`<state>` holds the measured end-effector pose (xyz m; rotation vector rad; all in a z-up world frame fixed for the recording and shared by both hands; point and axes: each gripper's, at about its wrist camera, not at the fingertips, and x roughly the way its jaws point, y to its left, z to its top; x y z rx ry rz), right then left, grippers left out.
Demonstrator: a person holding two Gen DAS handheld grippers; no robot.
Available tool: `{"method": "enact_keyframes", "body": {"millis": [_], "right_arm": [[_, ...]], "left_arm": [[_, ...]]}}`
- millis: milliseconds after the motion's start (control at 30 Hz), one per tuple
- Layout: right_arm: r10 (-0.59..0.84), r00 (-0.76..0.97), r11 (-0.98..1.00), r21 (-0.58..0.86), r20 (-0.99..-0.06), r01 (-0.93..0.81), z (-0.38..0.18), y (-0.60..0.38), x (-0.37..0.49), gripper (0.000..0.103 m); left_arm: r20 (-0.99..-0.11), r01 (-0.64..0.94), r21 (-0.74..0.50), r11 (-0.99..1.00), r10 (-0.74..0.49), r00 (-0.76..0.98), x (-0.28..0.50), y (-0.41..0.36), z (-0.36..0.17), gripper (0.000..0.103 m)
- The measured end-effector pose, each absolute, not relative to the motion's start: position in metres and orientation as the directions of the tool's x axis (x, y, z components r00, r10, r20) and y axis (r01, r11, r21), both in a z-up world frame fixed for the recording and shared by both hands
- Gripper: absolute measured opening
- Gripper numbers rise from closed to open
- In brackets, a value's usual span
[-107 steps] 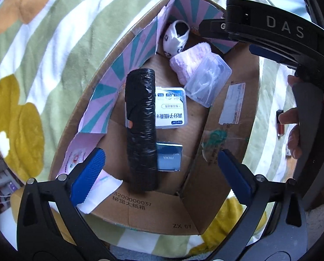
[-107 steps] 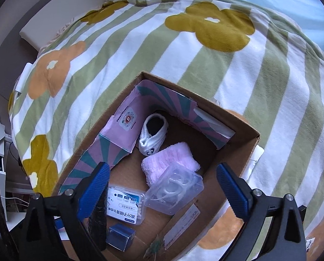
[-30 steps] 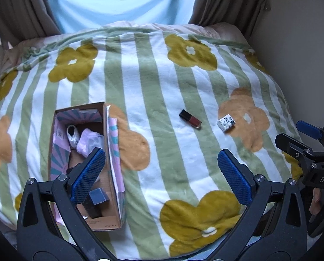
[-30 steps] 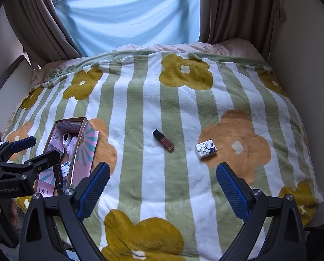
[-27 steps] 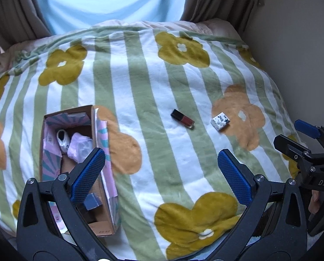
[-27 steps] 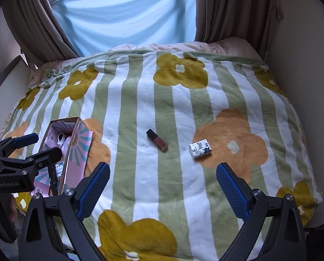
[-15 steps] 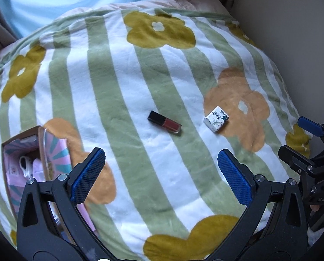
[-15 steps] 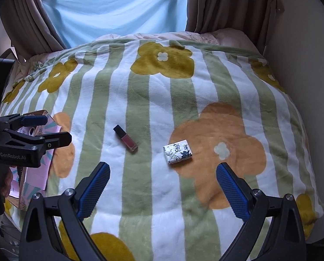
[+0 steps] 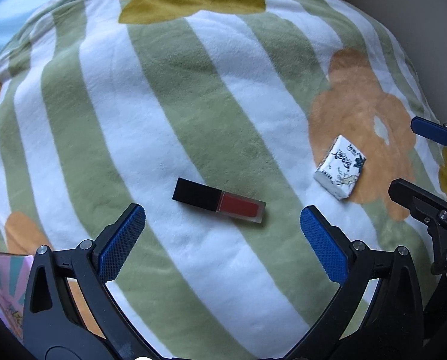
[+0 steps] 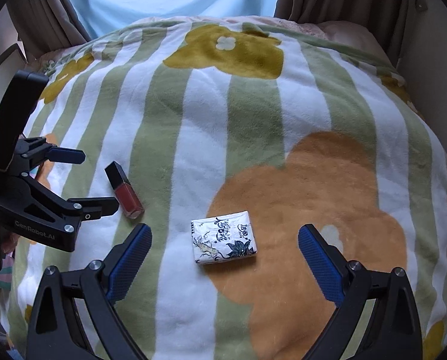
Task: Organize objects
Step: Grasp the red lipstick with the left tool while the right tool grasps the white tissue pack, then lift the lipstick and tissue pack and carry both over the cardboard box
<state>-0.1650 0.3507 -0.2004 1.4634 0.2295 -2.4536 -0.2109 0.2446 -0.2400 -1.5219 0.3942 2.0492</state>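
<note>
Red lipstick (image 9: 219, 205) lies flat on the striped blanket (image 9: 163, 114) just ahead of my wide-open, empty left gripper (image 9: 221, 246), while my right gripper (image 10: 223, 258), equally spread and empty, hovers over the tissue pack (image 10: 223, 241).

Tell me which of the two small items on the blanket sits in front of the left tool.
The lip gloss tube, black cap and red body, lies ahead of the open left tool. The white printed tissue pack lies off to its right.

Left wrist: close above the lipstick (image 9: 219, 202), facing down at the bed (image 9: 193, 90).
Right wrist: close above the tissue pack (image 10: 223, 238).
Shared: both items.
</note>
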Motion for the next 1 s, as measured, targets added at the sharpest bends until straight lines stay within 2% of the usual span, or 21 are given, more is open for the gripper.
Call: {"method": "enact_keyframes", "body": {"millis": [267,467,633,1000], "right_arm": [[-0.172,-0.401,-0.933,0.018,-0.9,0.36,-0.243,0.347,-0.181,0.097],[-0.182,-0.358,-0.931,0.044,-0.916,0.361,-0.26,0.349,-0.19,0.083],[-0.145,-0.341,-0.93,0.01,-0.929,0.367,-0.266,0.35,-0.193,0.059],[-0.139,-0.34,-0.949,0.028,-0.93,0.313,-0.254,0.357,-0.195,0.058]], "left_arm": [[-0.959,-0.626,-0.068,-0.777,0.223,-0.173,-0.221,0.255,-0.282,0.103],[-0.963,-0.65,-0.043,-0.759,0.204,-0.175,-0.223,0.26,-0.297,0.102],[-0.959,-0.675,-0.034,-0.737,0.214,-0.186,-0.222,0.259,-0.3,0.084],[-0.956,-0.686,-0.048,-0.726,0.232,-0.179,-0.225,0.254,-0.295,0.084]]}}
